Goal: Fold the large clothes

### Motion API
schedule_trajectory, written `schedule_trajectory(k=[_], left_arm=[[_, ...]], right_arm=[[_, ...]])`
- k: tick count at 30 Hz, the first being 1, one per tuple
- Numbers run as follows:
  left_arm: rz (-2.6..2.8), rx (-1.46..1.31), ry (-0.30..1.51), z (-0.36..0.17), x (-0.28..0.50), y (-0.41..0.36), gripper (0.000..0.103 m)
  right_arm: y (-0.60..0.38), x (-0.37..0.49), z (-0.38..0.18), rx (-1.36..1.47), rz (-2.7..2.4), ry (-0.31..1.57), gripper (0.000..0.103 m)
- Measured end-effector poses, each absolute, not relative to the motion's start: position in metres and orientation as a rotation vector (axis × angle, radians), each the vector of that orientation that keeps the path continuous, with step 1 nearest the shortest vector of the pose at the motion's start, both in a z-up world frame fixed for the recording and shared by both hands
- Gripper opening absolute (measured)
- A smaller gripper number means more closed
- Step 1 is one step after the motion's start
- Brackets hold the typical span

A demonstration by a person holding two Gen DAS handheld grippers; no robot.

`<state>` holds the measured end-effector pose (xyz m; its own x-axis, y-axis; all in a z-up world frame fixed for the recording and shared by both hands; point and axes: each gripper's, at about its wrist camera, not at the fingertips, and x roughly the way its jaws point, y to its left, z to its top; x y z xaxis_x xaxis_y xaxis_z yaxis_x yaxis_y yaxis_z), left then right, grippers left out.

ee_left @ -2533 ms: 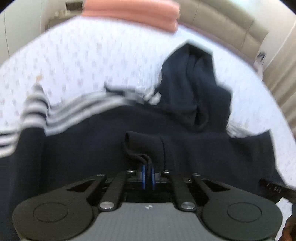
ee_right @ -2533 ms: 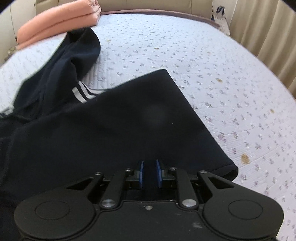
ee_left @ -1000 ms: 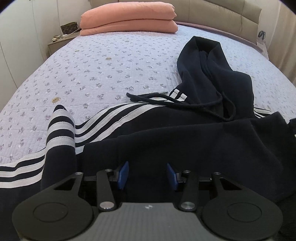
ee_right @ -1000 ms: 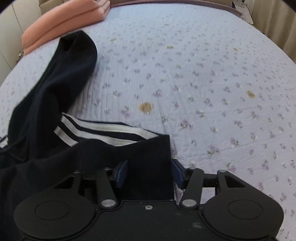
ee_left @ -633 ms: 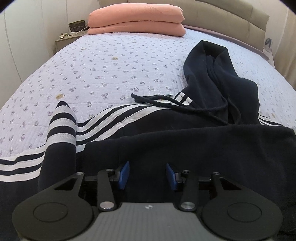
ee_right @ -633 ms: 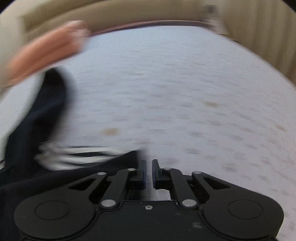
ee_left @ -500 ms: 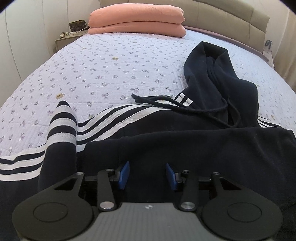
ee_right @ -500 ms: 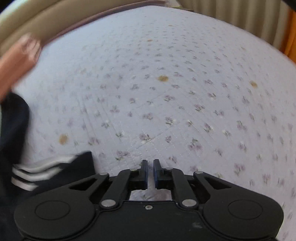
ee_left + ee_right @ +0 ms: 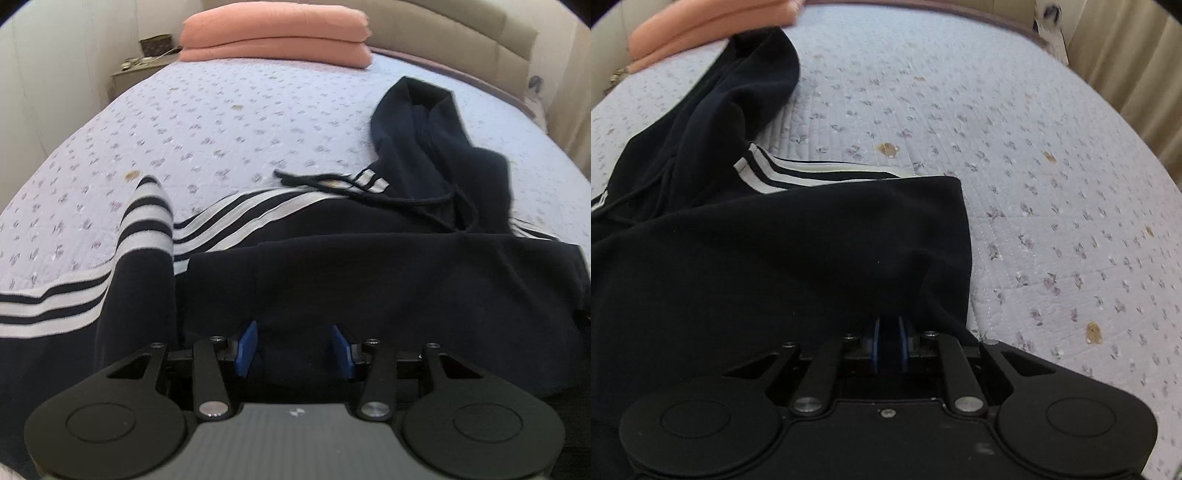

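A navy hoodie (image 9: pixel 369 277) with white stripes lies folded across the bed, its hood (image 9: pixel 417 122) pointing toward the headboard and a drawstring (image 9: pixel 369 197) trailing left. One striped sleeve (image 9: pixel 147 221) humps up at the left. My left gripper (image 9: pixel 293 347) hovers open over the hoodie's near fold, its blue pads well apart. In the right wrist view, the hoodie (image 9: pixel 775 258) ends in a square corner on the bedspread. My right gripper (image 9: pixel 889 347) is shut on a pinch of that dark cloth near its right edge.
The hoodie rests on a lilac flowered bedspread (image 9: pixel 1034 166) that stretches bare to the right. A folded pink blanket (image 9: pixel 273 33) sits at the head of the bed below a beige headboard (image 9: pixel 443 40). A nightstand (image 9: pixel 140 66) stands far left, curtains (image 9: pixel 1126 55) far right.
My right gripper shut, swung out over bare bedspread, then came back to the hoodie's right edge with cloth between its pads. The left gripper stayed open and almost still.
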<state>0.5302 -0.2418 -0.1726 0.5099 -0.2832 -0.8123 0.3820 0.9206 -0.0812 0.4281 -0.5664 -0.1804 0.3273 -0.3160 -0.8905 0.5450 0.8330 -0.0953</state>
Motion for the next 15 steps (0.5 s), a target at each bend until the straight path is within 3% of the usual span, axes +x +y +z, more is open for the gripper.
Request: schedule_trajectory(k=[5,13,15], left_arm=[[-0.447,-0.046,0.912,-0.133,0.515,-0.195,0.064],[-0.062,-0.142,0.925,-0.111,0.499,-0.048,0.064],[0.077,-0.212,0.924,-0.109,0.504,0.002,0.065]], right_arm=[[-0.536,0.424,-0.135,0.272,-0.506,1.035,0.02],[-0.436,0.433,-0.148,0.237,-0.269,1.094,0.024],[-0.425,0.435,-0.154,0.225,-0.257,1.104,0.031]])
